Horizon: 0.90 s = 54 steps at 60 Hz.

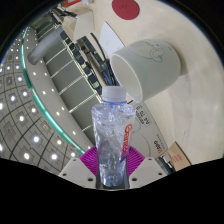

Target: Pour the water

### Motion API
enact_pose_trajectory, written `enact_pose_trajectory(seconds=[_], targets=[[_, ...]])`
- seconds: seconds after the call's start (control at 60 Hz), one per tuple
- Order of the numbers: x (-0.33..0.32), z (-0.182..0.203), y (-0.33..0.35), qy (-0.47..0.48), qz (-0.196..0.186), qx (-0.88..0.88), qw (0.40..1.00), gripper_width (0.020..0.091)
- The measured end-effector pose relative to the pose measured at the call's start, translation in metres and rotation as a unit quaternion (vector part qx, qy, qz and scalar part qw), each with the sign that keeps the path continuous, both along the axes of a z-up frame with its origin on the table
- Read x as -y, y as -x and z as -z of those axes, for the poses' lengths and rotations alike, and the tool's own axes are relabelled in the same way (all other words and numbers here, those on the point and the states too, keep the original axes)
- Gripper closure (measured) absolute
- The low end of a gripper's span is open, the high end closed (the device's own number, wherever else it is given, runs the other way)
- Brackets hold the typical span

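Here the tongs clamp a clear bottle — its cap just beside the tilted white cup's rim.

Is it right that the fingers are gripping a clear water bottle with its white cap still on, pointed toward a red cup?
Not quite: the cup is white, not red, as the gripper view shows. The rest holds: the fingers grip the clear water bottle, white cap still on, pointed toward the cup.
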<state>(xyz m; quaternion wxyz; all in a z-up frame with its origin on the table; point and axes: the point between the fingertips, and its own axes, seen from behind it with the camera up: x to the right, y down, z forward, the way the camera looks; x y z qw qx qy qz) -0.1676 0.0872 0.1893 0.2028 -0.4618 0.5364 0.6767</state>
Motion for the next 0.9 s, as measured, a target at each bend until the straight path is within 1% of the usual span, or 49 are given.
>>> enact_pose_trajectory(seconds=[0.15,0.233,0.317,0.45,0.5,0.6,0.683,0.75,0.833,0.85,0.867,0.9], targets=[[0.003,-0.011,0.002,-0.022,-0.026,0.078,0.996,0.0778],[0.004,-0.033,-0.005,-0.057,-0.035,0.157,0.985,0.0780],[0.007,-0.063,-0.024,-0.097,-0.037,0.235,0.966,0.0780],[-0.004,-0.111,-0.077,-0.157,-0.010,0.383,0.910,0.0780],[-0.006,-0.130,-0.105,-0.175,0.003,0.442,0.880,0.0779],[-0.012,-0.148,-0.158,-0.191,0.021,0.569,0.800,0.0780],[-0.016,-0.149,-0.202,-0.188,0.029,0.661,0.726,0.0777],[-0.019,-0.141,-0.231,-0.180,0.033,0.726,0.663,0.0777],[-0.022,-0.115,-0.258,-0.164,0.022,0.785,0.597,0.0779],[-0.023,-0.108,-0.263,-0.160,0.019,0.794,0.586,0.0780],[-0.025,-0.091,-0.272,-0.158,0.016,0.804,0.573,0.0778],[-0.023,-0.080,-0.277,-0.153,0.006,0.818,0.555,0.0778]])
